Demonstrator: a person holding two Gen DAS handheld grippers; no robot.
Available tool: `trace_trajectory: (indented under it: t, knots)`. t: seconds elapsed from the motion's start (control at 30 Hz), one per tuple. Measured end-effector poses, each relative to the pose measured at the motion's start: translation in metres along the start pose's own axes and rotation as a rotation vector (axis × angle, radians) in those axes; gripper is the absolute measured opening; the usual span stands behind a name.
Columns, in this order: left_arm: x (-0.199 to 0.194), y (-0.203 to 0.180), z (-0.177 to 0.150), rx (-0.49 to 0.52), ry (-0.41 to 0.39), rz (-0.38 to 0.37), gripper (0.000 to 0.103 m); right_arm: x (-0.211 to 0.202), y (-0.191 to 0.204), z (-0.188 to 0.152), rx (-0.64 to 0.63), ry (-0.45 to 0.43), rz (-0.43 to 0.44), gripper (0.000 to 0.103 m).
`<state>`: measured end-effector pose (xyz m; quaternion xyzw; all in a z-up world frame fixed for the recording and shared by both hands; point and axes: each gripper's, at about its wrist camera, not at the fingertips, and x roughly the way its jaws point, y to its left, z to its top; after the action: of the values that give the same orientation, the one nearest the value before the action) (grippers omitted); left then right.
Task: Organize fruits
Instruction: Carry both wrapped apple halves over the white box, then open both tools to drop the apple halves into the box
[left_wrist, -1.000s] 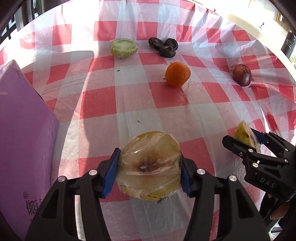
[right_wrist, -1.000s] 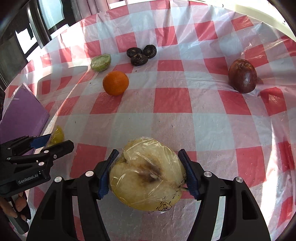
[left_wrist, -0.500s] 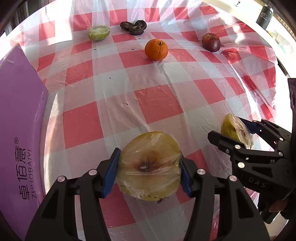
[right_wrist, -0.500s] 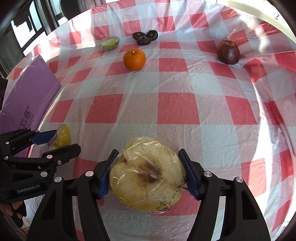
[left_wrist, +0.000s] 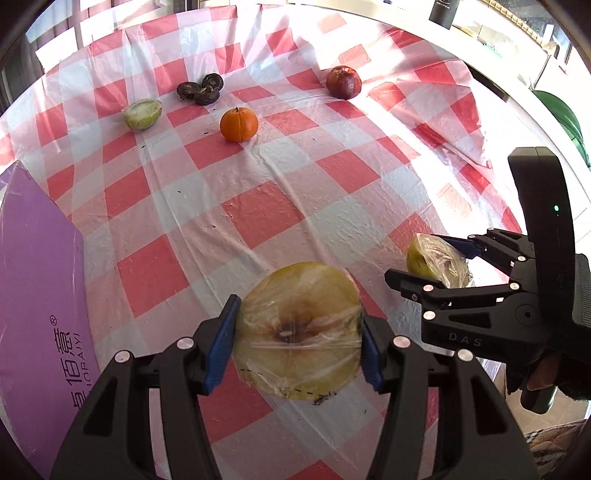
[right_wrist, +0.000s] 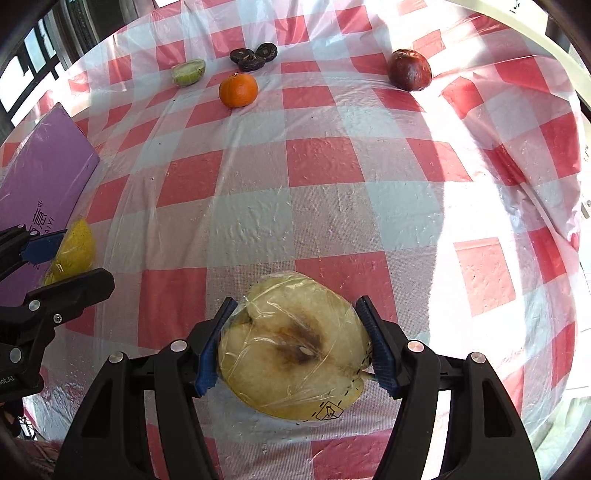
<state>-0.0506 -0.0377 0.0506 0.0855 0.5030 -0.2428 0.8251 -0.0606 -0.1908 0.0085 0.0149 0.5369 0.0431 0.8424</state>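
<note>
My left gripper (left_wrist: 297, 332) is shut on a plastic-wrapped yellow apple half (left_wrist: 297, 328), held above the checked tablecloth. My right gripper (right_wrist: 293, 343) is shut on a second wrapped apple half (right_wrist: 293, 350), cut face up. Each gripper shows in the other's view: the right one (left_wrist: 437, 264) at the right, the left one (right_wrist: 70, 254) at the left. Far across the table lie an orange (left_wrist: 239, 124), a green fruit half (left_wrist: 143, 113), three dark fruits (left_wrist: 201, 89) and a dark red fruit (left_wrist: 344, 82).
A purple box (left_wrist: 37, 291) lies at the table's left edge, close to my left gripper. The red-and-white cloth (right_wrist: 321, 162) hangs over the table's right edge. A dark cup (left_wrist: 445, 13) and a green object (left_wrist: 561, 118) stand beyond the table at right.
Both grippers have drawn back and up from the far fruits, each still holding its apple half. The far fruits have not moved.
</note>
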Motion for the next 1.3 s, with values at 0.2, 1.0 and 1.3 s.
trace_trajectory:
  t: [0.2, 1.0, 1.3]
  knots:
    - [-0.02, -0.01, 0.011, 0.064, -0.054, -0.04, 0.057, -0.006, 0.003, -0.009, 0.038, 0.056, -0.021, 0.064]
    - [-0.233, 0.173, -0.056, -0.241, -0.349, 0.16, 0.057, -0.189, 0.176, 0.054, -0.176, -0.293, 0.191, 0.065]
    - [-0.215, 0.281, -0.121, -0.487, -0.216, 0.263, 0.057, -0.128, 0.325, 0.042, -0.505, -0.095, 0.328, 0.065]
